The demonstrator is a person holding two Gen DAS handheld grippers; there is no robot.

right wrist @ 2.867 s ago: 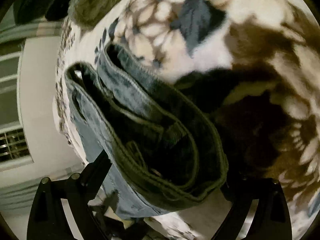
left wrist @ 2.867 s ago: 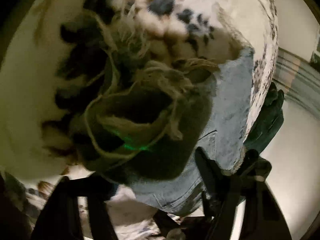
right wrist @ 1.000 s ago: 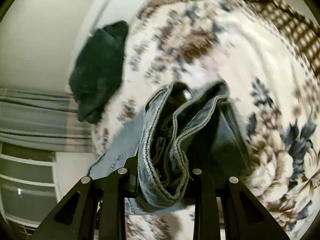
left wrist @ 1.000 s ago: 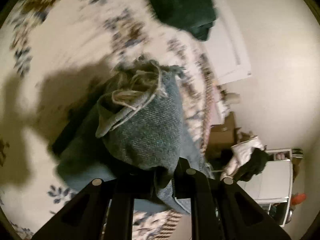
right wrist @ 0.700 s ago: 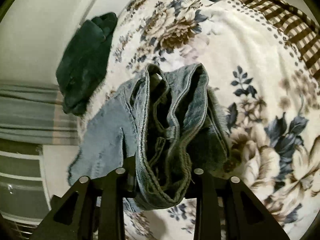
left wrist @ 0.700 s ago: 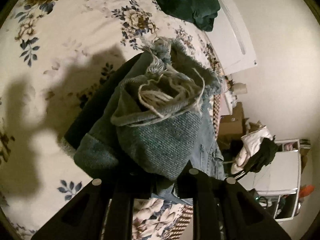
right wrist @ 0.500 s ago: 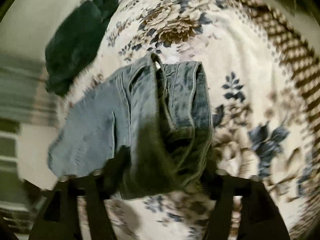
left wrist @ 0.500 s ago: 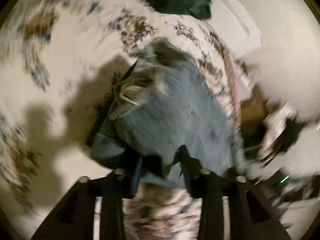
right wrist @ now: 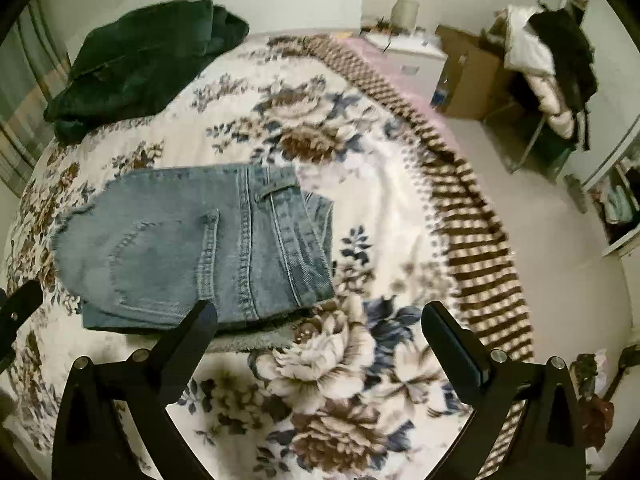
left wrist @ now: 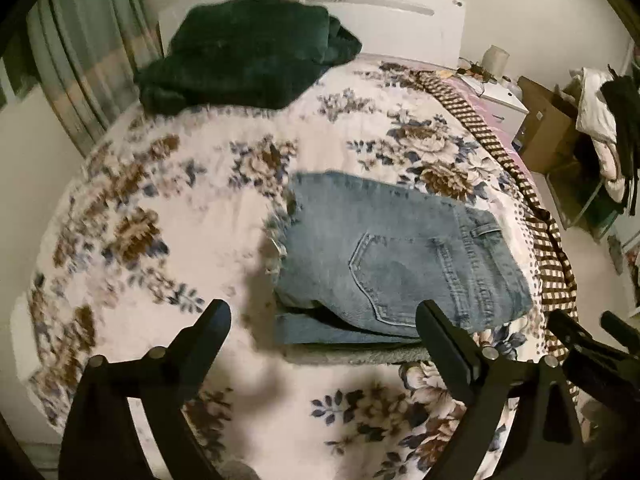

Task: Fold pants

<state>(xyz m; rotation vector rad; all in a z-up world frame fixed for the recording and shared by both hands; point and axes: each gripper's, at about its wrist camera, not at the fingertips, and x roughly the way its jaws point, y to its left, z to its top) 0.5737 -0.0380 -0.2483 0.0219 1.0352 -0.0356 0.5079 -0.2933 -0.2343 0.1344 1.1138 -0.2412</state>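
Note:
The blue denim pants (left wrist: pixel 384 256) lie folded in a flat stack on the floral bedspread (left wrist: pixel 160 216), back pocket up, frayed hems at the left edge. They also show in the right wrist view (right wrist: pixel 200 248). My left gripper (left wrist: pixel 322 320) is open and empty, raised just in front of the stack's near edge. My right gripper (right wrist: pixel 320 320) is open and empty, above the bedspread (right wrist: pixel 400 208) at the stack's near right corner. Part of the right gripper shows at the lower right of the left wrist view (left wrist: pixel 592 348).
A dark green garment (left wrist: pixel 248 56) lies at the head of the bed by the white headboard (left wrist: pixel 384 20). The bed's checked edge (right wrist: pixel 472 224) runs along the right. Beyond it are floor, a cardboard box (right wrist: pixel 468 76), a nightstand (left wrist: pixel 502 106) and a clothes-laden chair (right wrist: pixel 548 60).
Both grippers were shut on the bunched pants and carried them over the bed. Now the pants lie folded flat and both grippers have let go, opened and drawn back.

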